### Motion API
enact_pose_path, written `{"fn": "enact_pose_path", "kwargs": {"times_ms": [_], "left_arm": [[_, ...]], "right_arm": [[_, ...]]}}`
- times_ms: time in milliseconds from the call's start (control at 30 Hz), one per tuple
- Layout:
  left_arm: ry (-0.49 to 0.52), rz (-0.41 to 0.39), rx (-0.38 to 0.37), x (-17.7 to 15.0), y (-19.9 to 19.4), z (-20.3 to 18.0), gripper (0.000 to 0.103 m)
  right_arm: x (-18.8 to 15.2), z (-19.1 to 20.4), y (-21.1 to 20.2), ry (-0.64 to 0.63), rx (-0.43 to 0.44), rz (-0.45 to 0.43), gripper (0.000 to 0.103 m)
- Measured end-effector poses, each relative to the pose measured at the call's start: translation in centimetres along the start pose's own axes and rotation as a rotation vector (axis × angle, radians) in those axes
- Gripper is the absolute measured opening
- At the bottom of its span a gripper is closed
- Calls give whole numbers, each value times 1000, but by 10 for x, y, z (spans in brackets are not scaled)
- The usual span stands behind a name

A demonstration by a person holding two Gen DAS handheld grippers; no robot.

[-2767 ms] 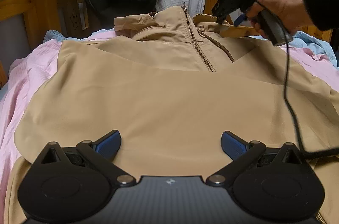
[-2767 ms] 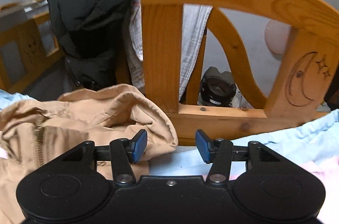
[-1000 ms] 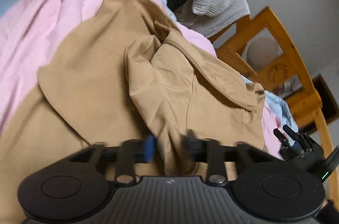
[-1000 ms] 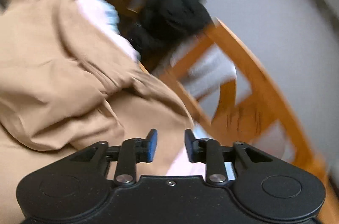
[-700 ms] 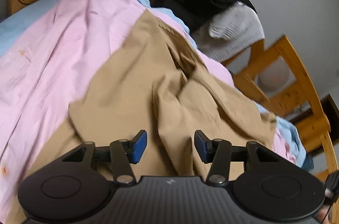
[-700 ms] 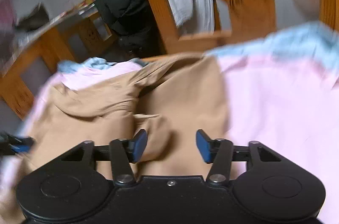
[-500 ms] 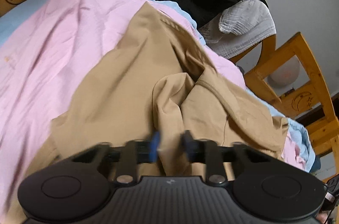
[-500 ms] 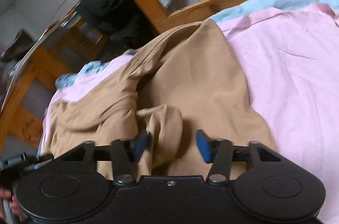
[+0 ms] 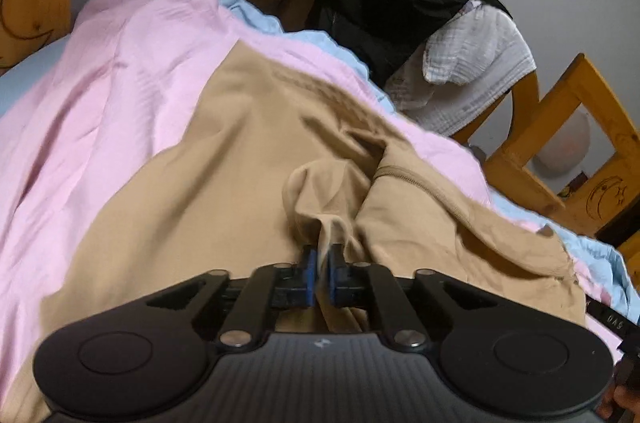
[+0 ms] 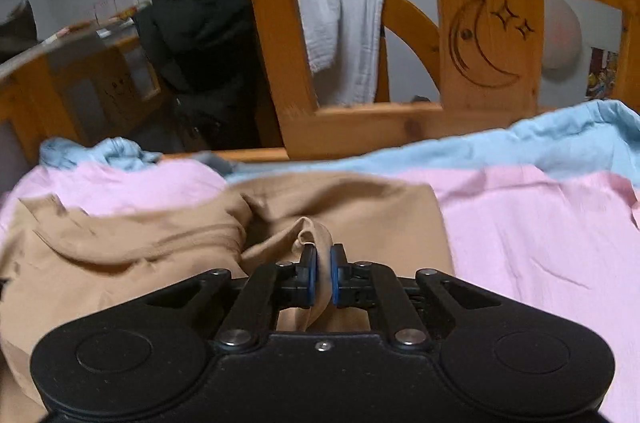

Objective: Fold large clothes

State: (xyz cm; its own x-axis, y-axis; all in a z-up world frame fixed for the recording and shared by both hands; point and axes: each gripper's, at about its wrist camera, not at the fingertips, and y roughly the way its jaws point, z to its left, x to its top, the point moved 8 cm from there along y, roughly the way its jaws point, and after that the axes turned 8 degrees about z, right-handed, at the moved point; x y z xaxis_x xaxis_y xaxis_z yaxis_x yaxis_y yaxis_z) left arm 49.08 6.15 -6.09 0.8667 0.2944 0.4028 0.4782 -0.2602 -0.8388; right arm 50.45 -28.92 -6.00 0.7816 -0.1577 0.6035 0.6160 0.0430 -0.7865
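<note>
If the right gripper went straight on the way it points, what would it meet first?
The right gripper, its jaws closing on a fold of the tan jacket, would probably push into more jacket first; the pink sheet lies beyond.

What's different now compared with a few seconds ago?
The tan jacket, then spread flat, is now bunched. Both open tools closed: the left gripper pinches a fold, and the right gripper's jaws are closing on another. The pink sheet stays underneath.
</note>
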Motion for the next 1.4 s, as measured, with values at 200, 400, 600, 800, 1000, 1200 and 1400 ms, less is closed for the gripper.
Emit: {"fn": "enact_pose_path", "kwargs": {"times_ms": [200,400,600,800,1000,1200,1400], "left_arm": [[44,-53,44,-13,-40,9,70],[204,-179,98,-6,-50,-26,75],[42,-134,164,5,-24,-5,57],[-62,-31,-13,13,-2,12,3],[-30,-54,80,5,-10,12,0],[6,-37,88,2,-5,11,4],[159,-183,117,-8,-49,-16,46]], "right_arm": [[-2,-24,-39,-37,-34,-68,47],[-15,30,-62,-242,47,-135,56],[-9,14,-44,-59,-54,-126,56],[-21,-33,-5,303,151,53,40],[5,-28,-16,205,106,-56,1],[-14,-27,5,112,21,18,3],[2,-5,-40,-79,-30,-129,30]]}}
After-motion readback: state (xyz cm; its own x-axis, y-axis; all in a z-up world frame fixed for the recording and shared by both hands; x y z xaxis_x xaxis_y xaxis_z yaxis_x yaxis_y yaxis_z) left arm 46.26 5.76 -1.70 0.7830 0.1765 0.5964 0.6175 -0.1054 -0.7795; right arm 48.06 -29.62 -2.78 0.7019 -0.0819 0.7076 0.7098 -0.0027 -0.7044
